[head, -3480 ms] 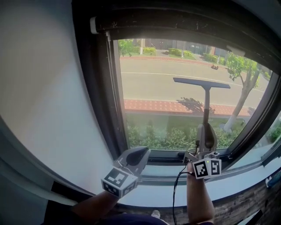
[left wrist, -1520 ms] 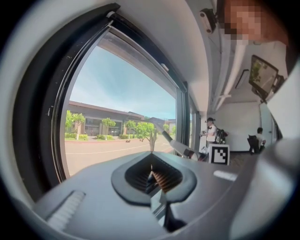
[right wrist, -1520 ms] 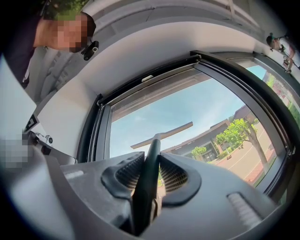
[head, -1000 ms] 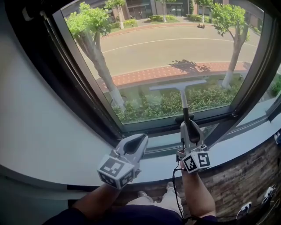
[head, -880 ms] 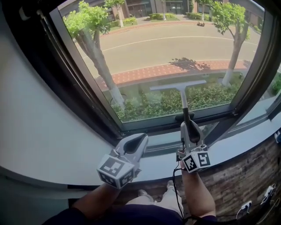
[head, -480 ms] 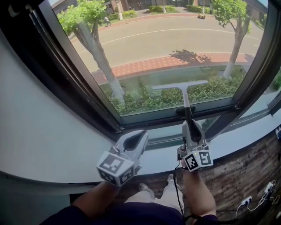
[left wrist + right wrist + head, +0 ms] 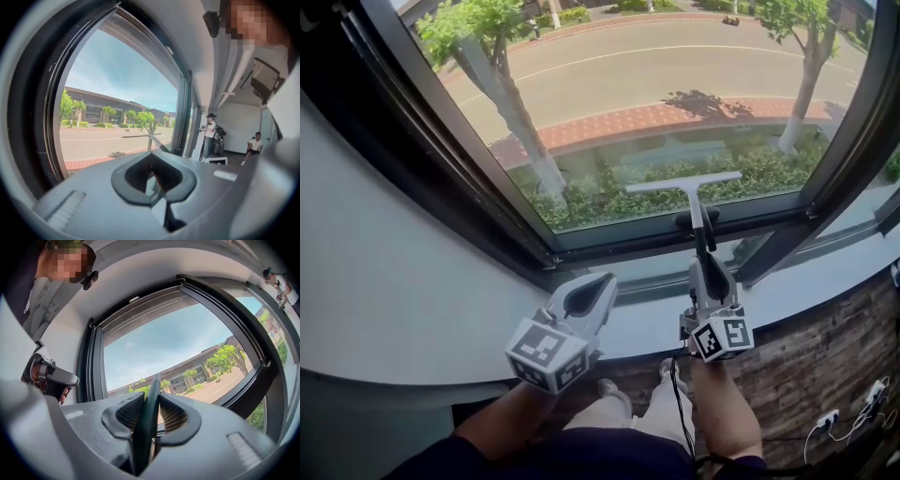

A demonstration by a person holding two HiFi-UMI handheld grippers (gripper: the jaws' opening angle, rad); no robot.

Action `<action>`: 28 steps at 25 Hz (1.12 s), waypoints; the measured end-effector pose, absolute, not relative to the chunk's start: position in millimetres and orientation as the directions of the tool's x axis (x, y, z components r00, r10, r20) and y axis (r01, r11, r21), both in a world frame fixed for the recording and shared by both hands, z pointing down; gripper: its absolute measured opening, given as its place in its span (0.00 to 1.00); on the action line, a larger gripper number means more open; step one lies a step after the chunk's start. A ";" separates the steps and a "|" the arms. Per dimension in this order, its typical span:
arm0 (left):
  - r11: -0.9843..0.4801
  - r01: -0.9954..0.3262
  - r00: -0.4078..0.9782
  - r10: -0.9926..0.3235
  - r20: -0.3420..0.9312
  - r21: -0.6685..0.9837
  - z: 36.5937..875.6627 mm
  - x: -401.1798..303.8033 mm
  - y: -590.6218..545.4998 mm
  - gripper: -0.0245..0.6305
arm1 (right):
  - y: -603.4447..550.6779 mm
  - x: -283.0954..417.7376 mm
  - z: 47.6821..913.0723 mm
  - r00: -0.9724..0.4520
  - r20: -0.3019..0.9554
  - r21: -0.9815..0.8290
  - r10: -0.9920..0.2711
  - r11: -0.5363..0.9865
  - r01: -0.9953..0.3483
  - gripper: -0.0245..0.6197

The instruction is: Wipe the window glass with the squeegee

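Pinching the squeegee (image 7: 695,193) handle between the right gripper (image 7: 703,263) jaws.

The squeegee (image 7: 692,187) is lying against the lower window glass (image 7: 675,84), its handle (image 7: 149,413) running down into the right tongs (image 7: 705,267). The left tongs (image 7: 594,287) are hovering beside them to the left, both over the sill (image 7: 825,281).

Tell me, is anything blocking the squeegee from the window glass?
Nothing visible. The right gripper holds the squeegee by its handle, and its blade seems to lie on the window glass, low down.
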State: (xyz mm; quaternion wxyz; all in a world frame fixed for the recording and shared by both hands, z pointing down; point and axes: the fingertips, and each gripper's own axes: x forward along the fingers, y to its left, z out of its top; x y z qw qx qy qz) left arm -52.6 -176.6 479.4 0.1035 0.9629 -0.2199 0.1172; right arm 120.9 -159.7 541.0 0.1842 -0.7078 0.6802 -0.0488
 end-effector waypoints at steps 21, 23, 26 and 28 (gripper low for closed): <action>-0.869 -0.455 0.873 -0.393 0.289 0.193 505.1 -59.1 -187.5 0.03 | -152.3 120.9 595.3 0.108 -0.044 -0.367 -0.993 -0.084 -0.926 0.20; -0.870 -0.449 0.877 -0.386 0.287 0.204 504.6 -61.1 -188.4 0.03 | -153.9 119.1 601.4 0.107 -0.023 -0.378 -0.994 -0.091 -0.921 0.20; -0.871 -0.447 0.879 -0.384 0.283 0.204 497.2 -62.4 -190.7 0.03 | -154.3 116.6 611.6 0.105 0.016 -0.386 -0.994 -0.103 -0.917 0.20; -0.881 -0.427 0.888 -0.365 0.281 0.203 496.1 -62.9 -188.2 0.03 | -150.7 115.9 614.3 0.109 0.038 -0.386 -0.993 -0.115 -0.915 0.20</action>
